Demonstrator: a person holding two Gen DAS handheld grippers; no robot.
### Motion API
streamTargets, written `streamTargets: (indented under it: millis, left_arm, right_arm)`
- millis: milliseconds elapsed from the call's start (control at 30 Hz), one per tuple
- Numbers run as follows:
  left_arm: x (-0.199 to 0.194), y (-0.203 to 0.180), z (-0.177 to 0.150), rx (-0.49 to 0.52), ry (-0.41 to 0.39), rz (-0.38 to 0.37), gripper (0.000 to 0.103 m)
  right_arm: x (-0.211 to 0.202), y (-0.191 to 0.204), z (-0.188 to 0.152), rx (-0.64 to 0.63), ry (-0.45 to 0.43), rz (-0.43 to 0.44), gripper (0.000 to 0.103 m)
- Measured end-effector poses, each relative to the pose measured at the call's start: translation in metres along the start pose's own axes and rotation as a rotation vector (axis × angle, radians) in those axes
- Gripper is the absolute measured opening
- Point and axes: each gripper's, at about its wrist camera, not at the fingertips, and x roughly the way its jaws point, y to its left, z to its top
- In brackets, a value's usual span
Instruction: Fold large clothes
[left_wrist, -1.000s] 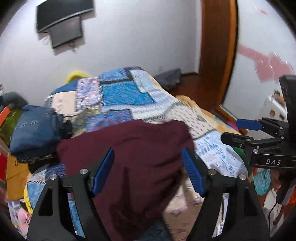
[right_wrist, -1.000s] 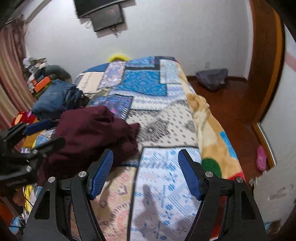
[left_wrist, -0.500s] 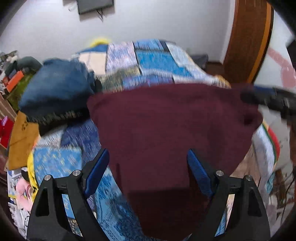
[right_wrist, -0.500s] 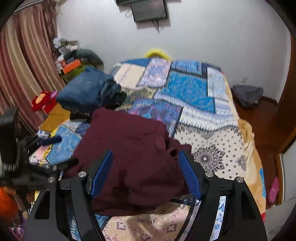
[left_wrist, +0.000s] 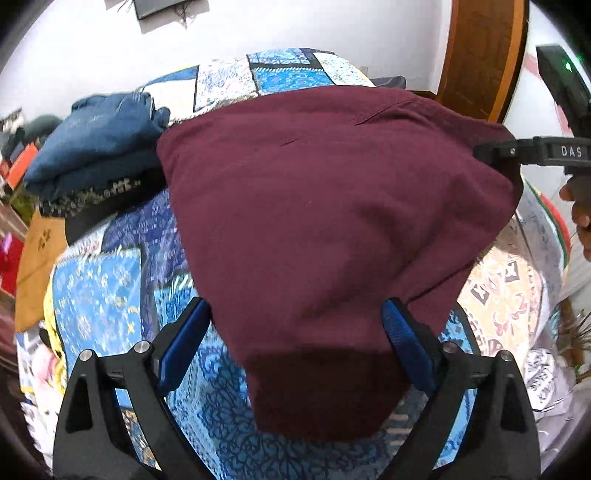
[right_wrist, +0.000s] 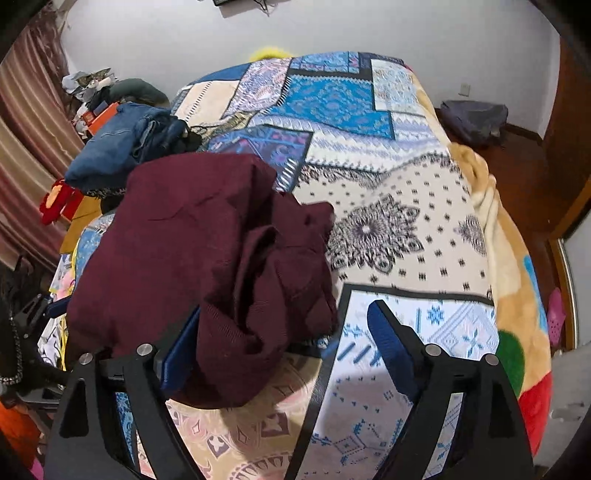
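A large maroon garment (left_wrist: 325, 221) lies bunched on the patchwork bed cover (right_wrist: 388, 229). In the left wrist view it fills the middle and its near edge drapes between my open left gripper's (left_wrist: 295, 343) blue pads. In the right wrist view the garment (right_wrist: 207, 254) lies crumpled at left, and a fold of it hangs over the left finger of my open right gripper (right_wrist: 284, 350). The right gripper also shows at the right edge of the left wrist view (left_wrist: 535, 153), at the garment's far corner.
A pile of folded blue clothes (left_wrist: 96, 147) sits at the bed's left side, also in the right wrist view (right_wrist: 122, 147). Clutter and a striped curtain (right_wrist: 22, 155) stand left of the bed. A wooden door (left_wrist: 480, 55) and bare floor (right_wrist: 517, 177) lie to the right.
Both grippers moved in close over the maroon garment, which now spreads wider and fills more of each view. Both grippers stayed open.
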Motion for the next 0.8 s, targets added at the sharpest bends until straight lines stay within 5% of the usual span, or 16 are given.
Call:
streamTargets:
  millis: [300, 500, 800]
  left_arm:
    - [-0.041, 0.055, 0.011, -0.178, -0.096, 0.011, 0.094]
    - [-0.047, 0.098, 0.028, -0.322, -0.127, 0.018, 0.094]
    - [-0.002, 0.121, 0.038, -0.502, -0.012, -0.189, 0.094]
  right_arm:
    - [-0.029, 0.033, 0.02, -0.195, 0.006, -0.092, 0.083]
    - [-0.038, 0.061, 0.044, -0.278, -0.045, -0.024, 0.085]
    - [0.018, 0.037, 0.062, -0.181, 0.11, 0.02, 0.085]
